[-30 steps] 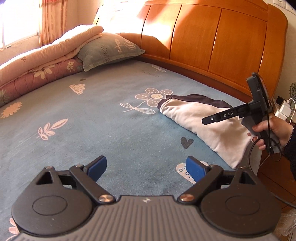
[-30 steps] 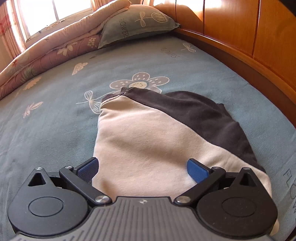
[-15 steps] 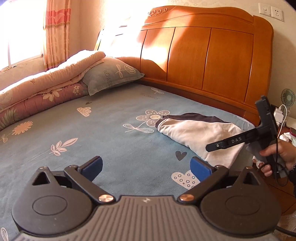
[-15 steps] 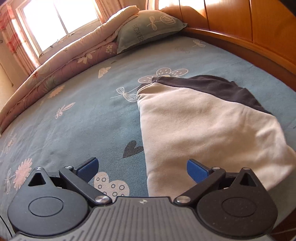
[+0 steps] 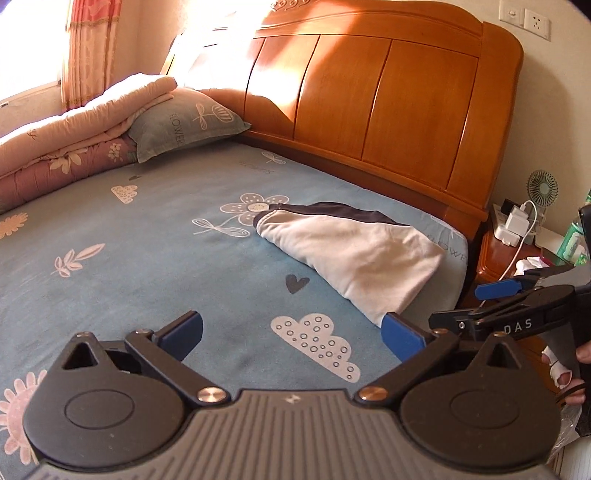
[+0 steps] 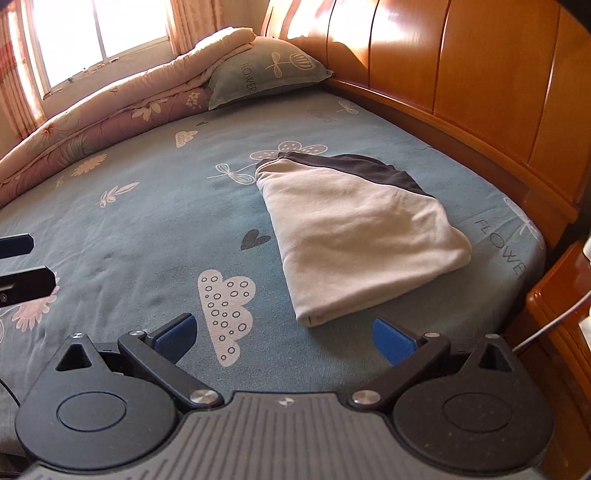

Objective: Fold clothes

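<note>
A folded cream garment with a dark grey part (image 5: 354, 254) (image 6: 362, 240) lies flat on the blue printed bed sheet (image 5: 147, 240) (image 6: 147, 221), near the corner by the headboard. My left gripper (image 5: 293, 336) is open over the sheet, short and left of the garment, with nothing between its blue pads. My right gripper (image 6: 284, 338) is also open and empty, hovering just before the garment's near edge. The right gripper (image 5: 456, 305) also shows at the right of the left wrist view, held by a hand (image 5: 576, 354). The left gripper's fingers (image 6: 26, 284) show at the left edge of the right wrist view.
A wooden headboard (image 5: 369, 92) runs behind the garment. A pillow (image 5: 184, 122) and a rolled quilt (image 5: 74, 140) lie along the far side by the window (image 6: 92, 33). A wooden nightstand (image 5: 517, 254) with a charger and a small fan (image 5: 543, 188) stands beside the bed corner.
Both grippers have drawn back from the garment. The right one was over the cloth and now sits before its near edge. The left jaws spread slightly wider. The garment has not moved.
</note>
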The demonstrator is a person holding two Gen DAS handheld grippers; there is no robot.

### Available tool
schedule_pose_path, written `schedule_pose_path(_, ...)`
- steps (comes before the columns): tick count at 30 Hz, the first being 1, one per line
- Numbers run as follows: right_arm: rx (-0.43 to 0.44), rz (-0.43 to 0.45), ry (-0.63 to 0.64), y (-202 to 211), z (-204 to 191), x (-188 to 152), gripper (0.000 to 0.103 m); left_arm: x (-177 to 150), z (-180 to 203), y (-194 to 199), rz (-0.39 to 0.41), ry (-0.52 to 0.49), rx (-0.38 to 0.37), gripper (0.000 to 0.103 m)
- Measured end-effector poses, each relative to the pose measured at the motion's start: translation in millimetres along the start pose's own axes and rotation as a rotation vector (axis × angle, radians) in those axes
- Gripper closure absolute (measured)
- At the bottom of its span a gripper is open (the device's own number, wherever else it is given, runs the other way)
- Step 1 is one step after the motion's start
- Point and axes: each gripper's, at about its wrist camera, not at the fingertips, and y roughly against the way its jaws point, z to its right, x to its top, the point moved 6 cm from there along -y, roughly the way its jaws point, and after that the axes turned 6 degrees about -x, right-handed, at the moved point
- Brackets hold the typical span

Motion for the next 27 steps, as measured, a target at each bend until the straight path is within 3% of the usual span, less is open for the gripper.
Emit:
schedule_pose_path(9, -0.085, 0.0, -0.039, 27, -7, -20, 0.0, -18, 19, -3, -0.085, 0.002, 0.013, 0.001)
schedule_pose_path(15, -0.086, -0.011, -0.038, 32, -8, -32, 0.0, -33, 4, -17, -0.192, 0.042, 0.153, 0.001)
schedule_pose_path(27, -0.081, -0.01, -0.063, 33, -7, -35, 0.0, -46, 5, -15, -0.259, 0.127, 0.103, 0.001)
